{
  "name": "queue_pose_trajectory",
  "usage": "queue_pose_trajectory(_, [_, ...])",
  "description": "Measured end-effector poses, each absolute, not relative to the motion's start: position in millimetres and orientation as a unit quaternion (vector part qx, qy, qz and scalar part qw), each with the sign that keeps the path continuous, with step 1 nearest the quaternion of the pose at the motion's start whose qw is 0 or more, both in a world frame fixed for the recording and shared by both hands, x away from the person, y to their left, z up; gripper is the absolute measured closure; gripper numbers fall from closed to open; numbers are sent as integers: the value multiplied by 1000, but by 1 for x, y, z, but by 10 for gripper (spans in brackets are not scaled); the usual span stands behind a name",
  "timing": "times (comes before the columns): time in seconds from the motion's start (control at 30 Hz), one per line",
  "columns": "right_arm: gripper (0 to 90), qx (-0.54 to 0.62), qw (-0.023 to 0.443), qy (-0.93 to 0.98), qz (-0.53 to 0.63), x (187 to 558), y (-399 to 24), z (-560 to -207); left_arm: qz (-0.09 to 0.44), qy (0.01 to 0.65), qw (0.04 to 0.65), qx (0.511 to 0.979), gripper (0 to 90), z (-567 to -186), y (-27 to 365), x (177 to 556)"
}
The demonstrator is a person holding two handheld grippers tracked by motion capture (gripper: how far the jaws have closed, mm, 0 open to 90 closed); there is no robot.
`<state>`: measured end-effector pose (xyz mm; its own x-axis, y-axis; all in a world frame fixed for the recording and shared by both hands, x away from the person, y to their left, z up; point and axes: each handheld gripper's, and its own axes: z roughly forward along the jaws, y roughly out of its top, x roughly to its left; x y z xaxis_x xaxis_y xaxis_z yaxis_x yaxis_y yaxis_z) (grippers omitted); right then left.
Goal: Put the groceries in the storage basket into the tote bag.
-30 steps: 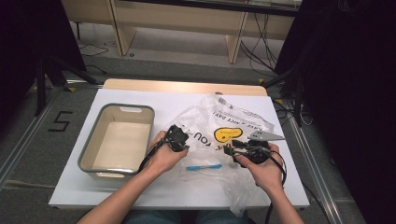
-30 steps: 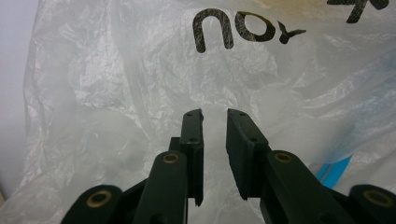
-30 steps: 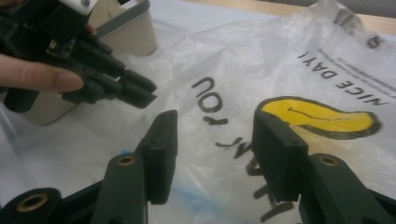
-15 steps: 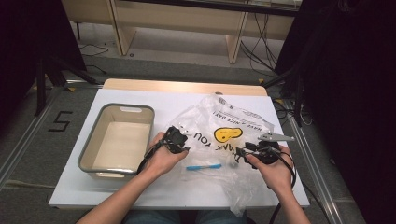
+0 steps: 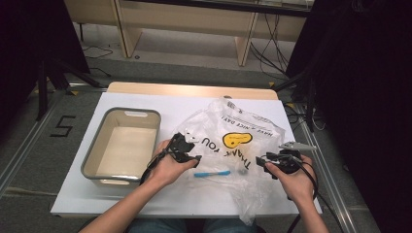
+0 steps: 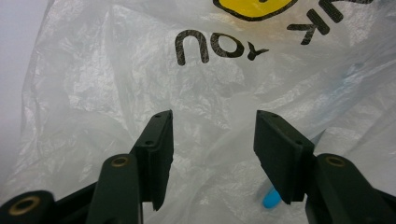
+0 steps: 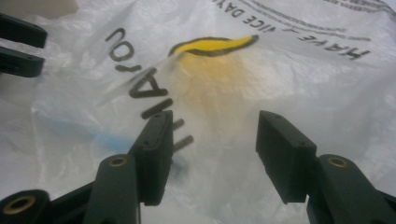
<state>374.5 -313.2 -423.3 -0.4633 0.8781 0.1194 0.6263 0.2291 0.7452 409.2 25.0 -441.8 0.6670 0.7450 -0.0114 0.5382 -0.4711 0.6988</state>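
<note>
Both my tongs are spread wide with nothing between them — left tongs (image 5: pixel 194 158) sit at the near-left edge of the crinkly plastic bag (image 5: pixel 238 141) on the white table (image 5: pixel 194 104), right tongs (image 5: pixel 262 161) at its right side. A blue stick-like thing (image 5: pixel 212 173) lies under the bag between them — the empty tub (image 5: pixel 121 145) is off to my left.
</note>
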Motion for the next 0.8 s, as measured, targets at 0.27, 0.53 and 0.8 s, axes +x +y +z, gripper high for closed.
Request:
queue_pose_trajectory(0.27, [464,508,165,759,371,372,-325,-428,147,388,350,840,454,-441,26,409])
queue_pose_trajectory(0.53, [456,519,157,762,354,364,-324,-430,141,392,356,836,453,-437,26,407])
queue_pose_trajectory(0.8, [446,524,145,768,338,351,-325,-435,134,396,361,834,453,-435,25,401])
